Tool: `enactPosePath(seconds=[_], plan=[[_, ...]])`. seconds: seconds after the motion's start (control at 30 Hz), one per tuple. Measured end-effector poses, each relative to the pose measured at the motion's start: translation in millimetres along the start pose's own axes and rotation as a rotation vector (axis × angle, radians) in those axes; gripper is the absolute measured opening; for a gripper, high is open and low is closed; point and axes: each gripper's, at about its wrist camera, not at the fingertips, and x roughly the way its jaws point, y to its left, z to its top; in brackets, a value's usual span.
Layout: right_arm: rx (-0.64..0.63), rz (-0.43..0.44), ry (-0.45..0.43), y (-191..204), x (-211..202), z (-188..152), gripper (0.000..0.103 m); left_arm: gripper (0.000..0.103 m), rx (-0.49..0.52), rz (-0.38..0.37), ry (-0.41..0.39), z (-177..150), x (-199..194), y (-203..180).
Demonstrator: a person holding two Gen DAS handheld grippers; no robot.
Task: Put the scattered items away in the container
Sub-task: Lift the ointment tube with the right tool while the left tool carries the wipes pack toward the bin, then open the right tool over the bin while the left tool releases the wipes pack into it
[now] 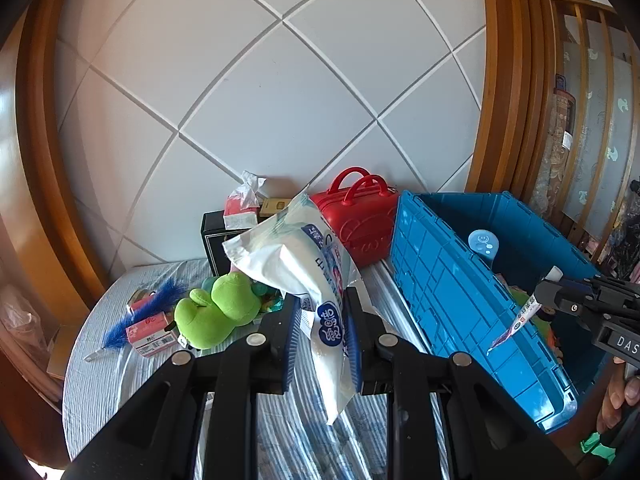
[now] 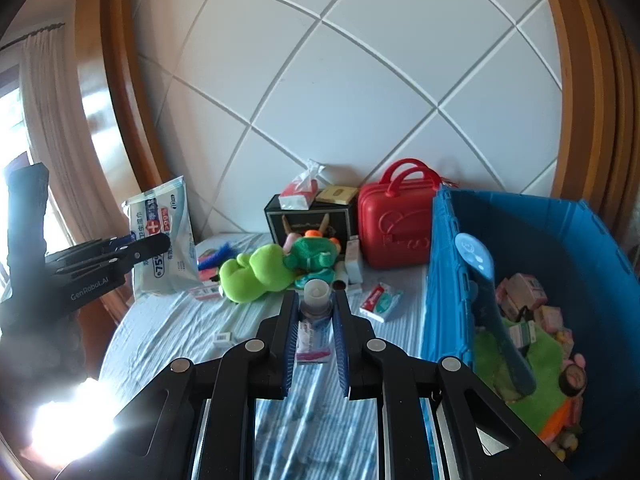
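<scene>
We hold a hand-held gripper in each hand above a bed (image 2: pixel 168 320) covered in a striped blue-white sheet. Our left hand-held gripper (image 1: pixel 322 320) is clamped on a soft white pack of wet wipes (image 1: pixel 304 264), which hangs tilted between the blue pads, lifted clear of the bed. Our right hand-held gripper (image 2: pixel 316 320) is clamped on a small tube with a white cap (image 2: pixel 314 308), cap pointing away from us. Both items appear to be raised so they can be carried over the wall of the blue container (image 2: pixel 448 280), which sits open on the right side of the bed. It already holds small boxes, green cloth and toys, with a pale blue long-handled thing leaning on its near wall.

Still scattered on the bed are a green plush frog (image 2: pixel 256 272), a blue feathery thing (image 1: pixel 140 312), a small tissue packet (image 2: pixel 380 300) and little boxes. A red case (image 2: pixel 394 228) and a black box (image 2: pixel 308 220) stand by the padded headboard.
</scene>
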Motion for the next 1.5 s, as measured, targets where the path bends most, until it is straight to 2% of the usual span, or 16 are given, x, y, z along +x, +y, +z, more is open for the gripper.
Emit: enactPosePath(seconds=[0.5,0.87,1.27,1.5], plan=[[0.041,-0.042,-0.023,-80,-31,8,0.017,0.02,0.093,-0.07,0.001,28,30,-104],[0.108,-0.104,-0.055,-143,-55,7,0.017,0.02,0.178,-0.161,0.02,45,54,-182],[0.202,-0.198,-0.047,-213,-73,-10,0.017,0.02,0.26,-0.267,0.061,54,84,-260],[0.256,-0.246,-0.039,-249,-77,-19,0.017,0.02,0.3,-0.295,0.095,53,110,-292]])
